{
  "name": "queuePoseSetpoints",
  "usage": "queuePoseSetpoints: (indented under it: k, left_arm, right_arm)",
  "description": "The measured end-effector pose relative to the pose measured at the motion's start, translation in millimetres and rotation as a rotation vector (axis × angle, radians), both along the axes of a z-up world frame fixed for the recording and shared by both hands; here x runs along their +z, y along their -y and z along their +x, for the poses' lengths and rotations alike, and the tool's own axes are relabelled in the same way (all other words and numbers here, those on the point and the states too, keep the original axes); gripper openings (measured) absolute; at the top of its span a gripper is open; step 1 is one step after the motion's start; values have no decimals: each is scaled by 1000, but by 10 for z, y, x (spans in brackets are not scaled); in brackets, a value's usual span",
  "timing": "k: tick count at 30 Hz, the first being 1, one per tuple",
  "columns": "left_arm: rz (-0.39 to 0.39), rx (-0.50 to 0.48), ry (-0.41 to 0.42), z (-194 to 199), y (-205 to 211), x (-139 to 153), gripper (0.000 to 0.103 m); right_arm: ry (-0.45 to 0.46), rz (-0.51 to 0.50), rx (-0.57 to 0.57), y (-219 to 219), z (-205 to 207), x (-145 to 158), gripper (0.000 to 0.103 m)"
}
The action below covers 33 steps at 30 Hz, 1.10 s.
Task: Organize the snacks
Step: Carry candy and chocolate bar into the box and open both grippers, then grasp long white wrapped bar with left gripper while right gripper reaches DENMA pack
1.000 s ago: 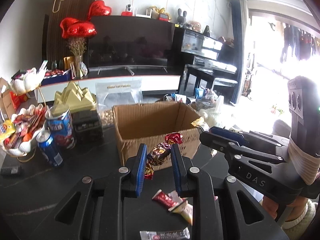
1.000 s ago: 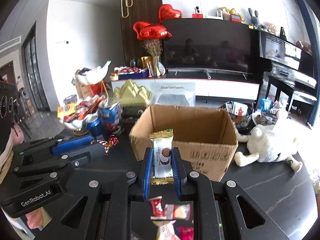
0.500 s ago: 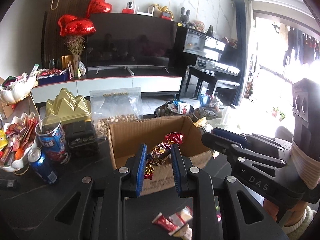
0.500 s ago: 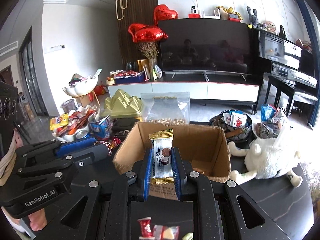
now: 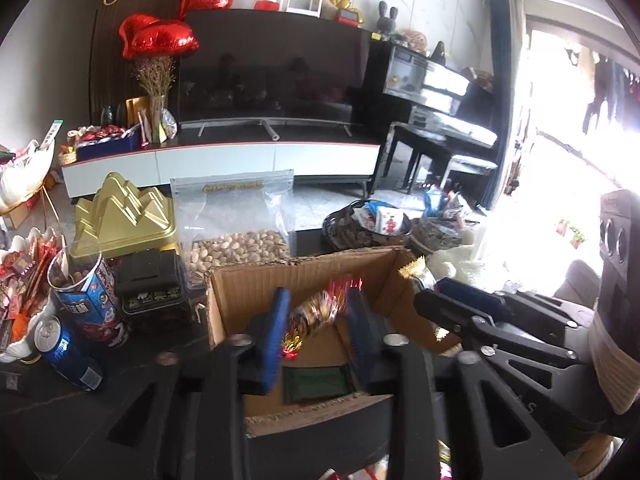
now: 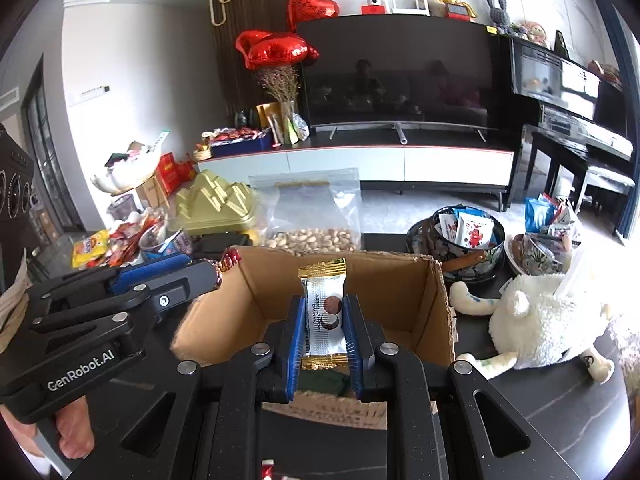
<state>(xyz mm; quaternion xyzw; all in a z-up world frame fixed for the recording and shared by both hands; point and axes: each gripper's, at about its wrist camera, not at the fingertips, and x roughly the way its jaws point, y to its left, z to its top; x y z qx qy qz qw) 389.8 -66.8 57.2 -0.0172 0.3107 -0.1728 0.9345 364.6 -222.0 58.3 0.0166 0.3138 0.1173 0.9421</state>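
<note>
An open cardboard box [image 5: 256, 284] [image 6: 400, 280] stands on the dark table, with a dark green packet [image 5: 316, 380] on its floor. My left gripper [image 5: 318, 312] is over the box with its jaws spread wider than the red-and-gold foil candy [image 5: 316, 312] between them; the candy looks loose. My right gripper [image 6: 323, 320] is shut on a white snack packet with gold ends [image 6: 322, 312], held upright over the box's near edge. The left gripper also shows in the right wrist view [image 6: 160, 280], the right one in the left wrist view [image 5: 480, 312].
Behind the box stand a bag of pistachios [image 5: 236, 240], a gold tin [image 5: 124, 216], a dark tin [image 5: 152, 284], a blue snack cup [image 5: 86, 296] and a can [image 5: 66, 344]. Bowls of snacks [image 6: 468, 236] and a white plush toy [image 6: 544, 320] lie right.
Both grippers have moved forward over the box. The left jaws have spread apart, and the foil candy now sits loose between them. The right gripper still grips its packet.
</note>
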Motion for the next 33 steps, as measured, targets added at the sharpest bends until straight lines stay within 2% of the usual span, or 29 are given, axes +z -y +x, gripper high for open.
queuePoseSetpoints:
  k: [1, 3, 5, 18, 26, 33]
  left_arm:
    - [5, 7, 1, 2, -4, -12, 39]
    - [12, 15, 5, -40, -23, -29, 41]
    - [18, 28, 4, -107, -44, -41, 45]
    - [48, 19, 32, -917, -97, -5, 52]
    - [40, 42, 20, -1346, -174, -72, 53]
    - [33, 71, -31, -1621, -259, -260, 54]
  right_arm:
    - [-9, -2, -9, 17, 29, -18, 35]
    - [-8, -1, -28, 49, 41, -32, 45]
    - [0, -15, -37, 56, -13, -44, 45]
    - [2, -9, 22, 9, -714, -83, 45]
    - [-1, -13, 72, -77, -1123, -113, 45]
    - [-40, -16, 135, -194, -1367, -283, 45]
